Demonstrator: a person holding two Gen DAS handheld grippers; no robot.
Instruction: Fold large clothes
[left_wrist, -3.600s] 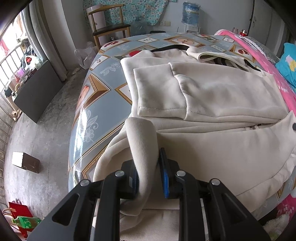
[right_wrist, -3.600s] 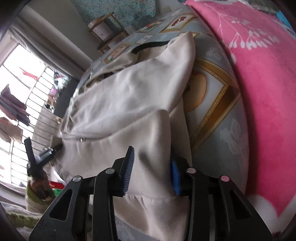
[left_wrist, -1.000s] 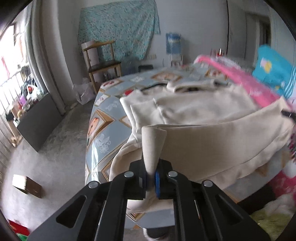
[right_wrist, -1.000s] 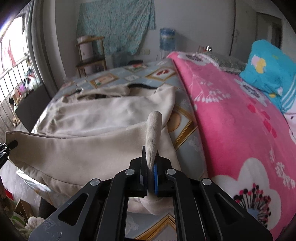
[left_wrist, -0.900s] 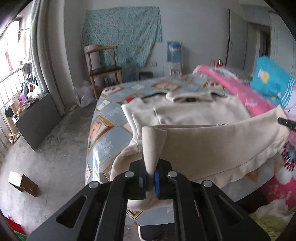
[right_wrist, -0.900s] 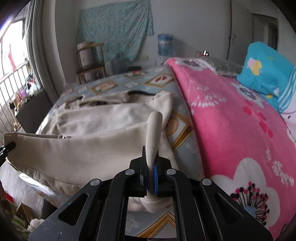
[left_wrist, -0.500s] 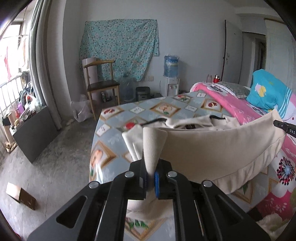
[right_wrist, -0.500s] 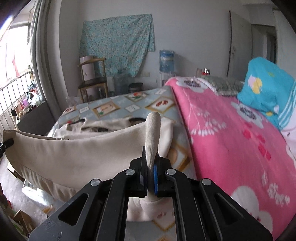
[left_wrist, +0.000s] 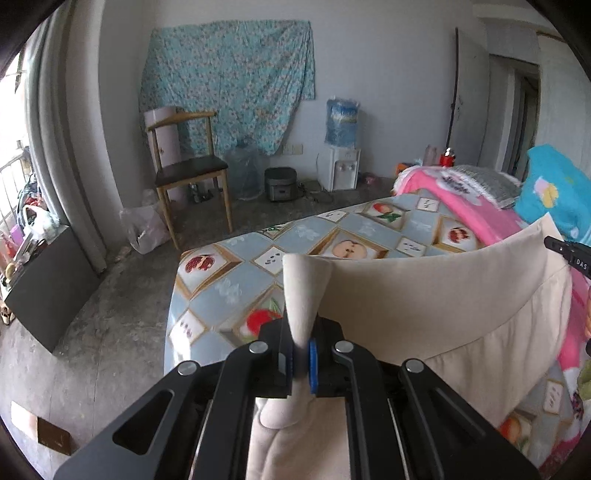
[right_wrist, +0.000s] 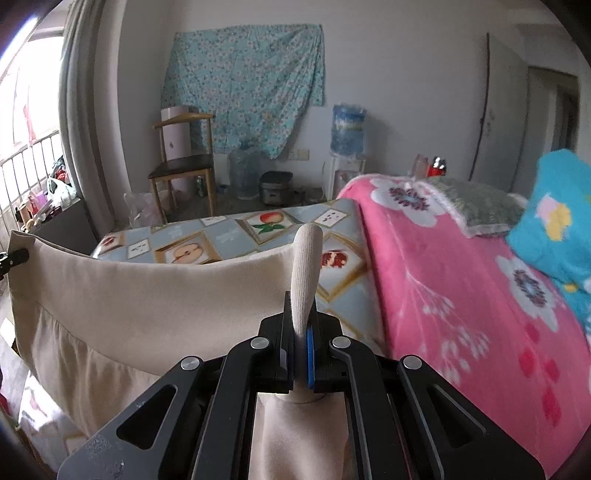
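A large cream jacket (left_wrist: 436, 306) hangs stretched between my two grippers, lifted above the bed. My left gripper (left_wrist: 301, 363) is shut on one corner of its hem, which sticks up between the jaws. My right gripper (right_wrist: 301, 360) is shut on the other corner of the jacket (right_wrist: 147, 306). The right gripper's tip (left_wrist: 565, 251) shows at the right edge of the left wrist view. The rest of the jacket lies hidden behind the raised hem.
The bed has a blue fruit-patterned sheet (left_wrist: 229, 280) and a pink flowered blanket (right_wrist: 461, 280), with a blue pillow (right_wrist: 554, 225) at the right. A wooden chair (left_wrist: 184, 173), water dispenser (left_wrist: 341, 147) and dark cabinet (left_wrist: 48, 284) stand on the concrete floor.
Both grippers have risen and moved forward over the bed with the hem, so the raised hem now hides the jacket body that showed on the sheet.
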